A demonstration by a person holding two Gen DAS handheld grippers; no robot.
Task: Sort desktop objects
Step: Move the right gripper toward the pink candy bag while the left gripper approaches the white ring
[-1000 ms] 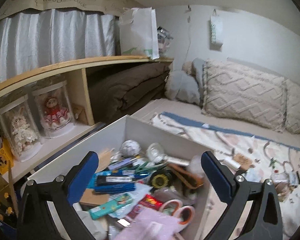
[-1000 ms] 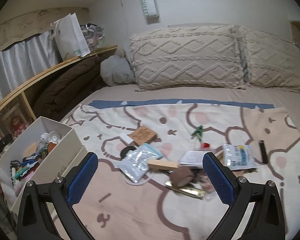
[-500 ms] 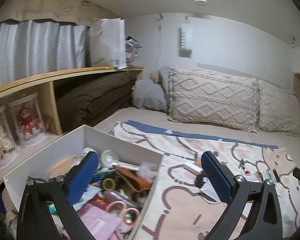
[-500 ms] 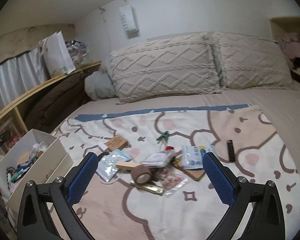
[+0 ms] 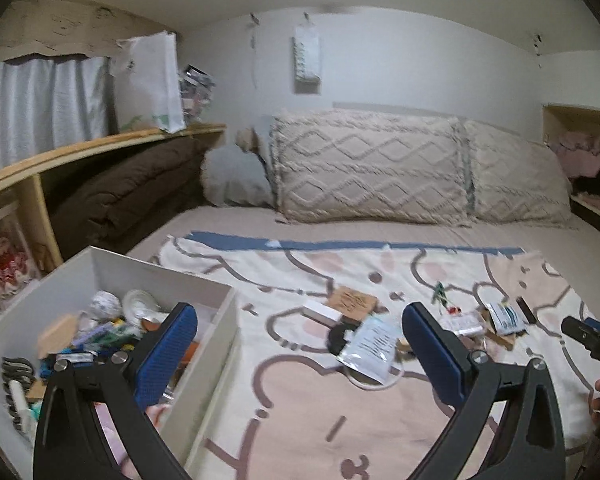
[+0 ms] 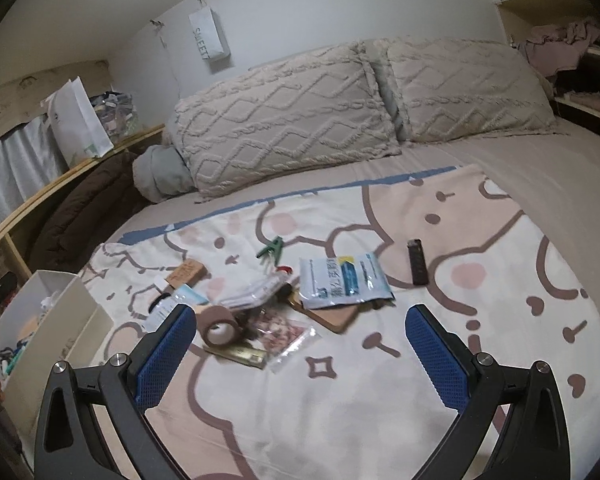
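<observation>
Left gripper [image 5: 298, 354] has swung off the white open-topped storage box [image 5: 204, 294] at the bed's left edge toward the mid-blanket clutter pile [image 6: 284, 300], right gripper [image 6: 300, 354] too, both gaping empty, so next pick's coming.

a pink-and-cream cartoon blanket [image 6: 440, 216] with a blue edge, beige diamond-textured pillows [image 6: 284, 116], a white box [image 5: 112, 268].

Your count on the bed:
You have two pillows [image 6: 284, 120], one white box [image 5: 204, 320], one lighter [image 6: 417, 262], one tape roll [image 6: 219, 324].
</observation>
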